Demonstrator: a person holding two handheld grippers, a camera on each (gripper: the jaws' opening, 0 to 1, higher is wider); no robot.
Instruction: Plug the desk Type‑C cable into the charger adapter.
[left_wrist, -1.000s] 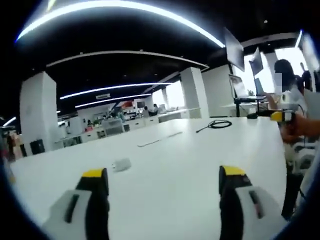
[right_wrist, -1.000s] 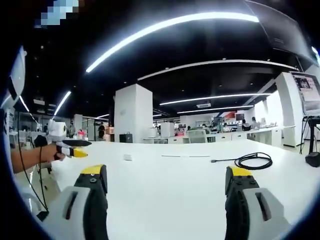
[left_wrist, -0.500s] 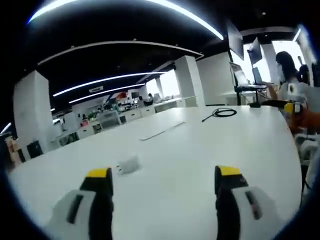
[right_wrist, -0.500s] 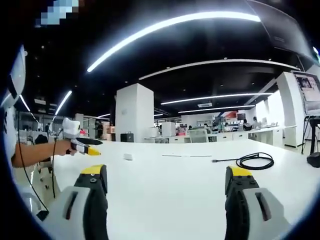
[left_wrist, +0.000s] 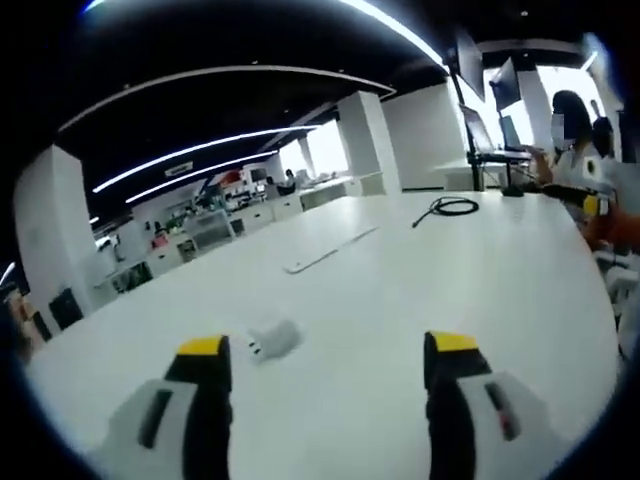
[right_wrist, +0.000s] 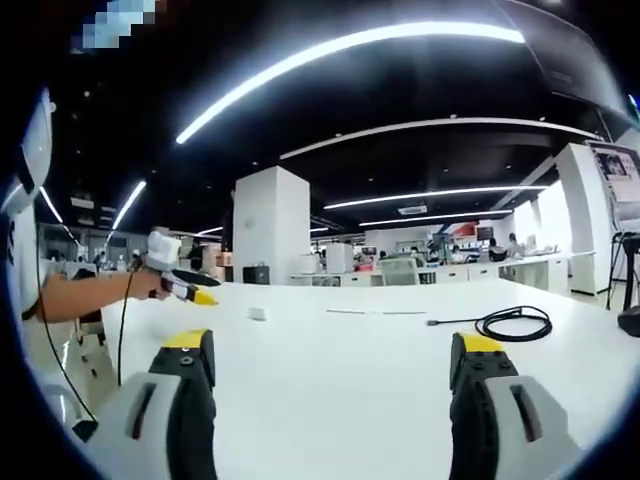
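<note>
A small white charger adapter (left_wrist: 272, 340) lies on the white table (left_wrist: 480, 290), just beyond my left gripper (left_wrist: 328, 346) and nearer its left jaw. The jaws stand wide apart, open, with nothing between them. The black Type‑C cable (left_wrist: 452, 206) lies coiled far off at the table's right end. In the right gripper view, my right gripper (right_wrist: 332, 342) is open and empty above the table (right_wrist: 350, 380). The cable (right_wrist: 510, 323) lies ahead to its right, the adapter (right_wrist: 258, 314) ahead to its left. A hand holds the left gripper (right_wrist: 198, 296) over the table's left edge.
A thin white strip (left_wrist: 325, 255) lies on the table beyond the adapter, the same strip (right_wrist: 375, 312) mid-table. A person (left_wrist: 575, 140) sits at the far right by a laptop on a stand (left_wrist: 485, 125). A white pillar (right_wrist: 265, 240) and office desks stand behind.
The left gripper has come forward and lower over the table, so the adapter looms larger and nearer. In the right gripper view it has moved rightward. The right gripper has barely moved.
</note>
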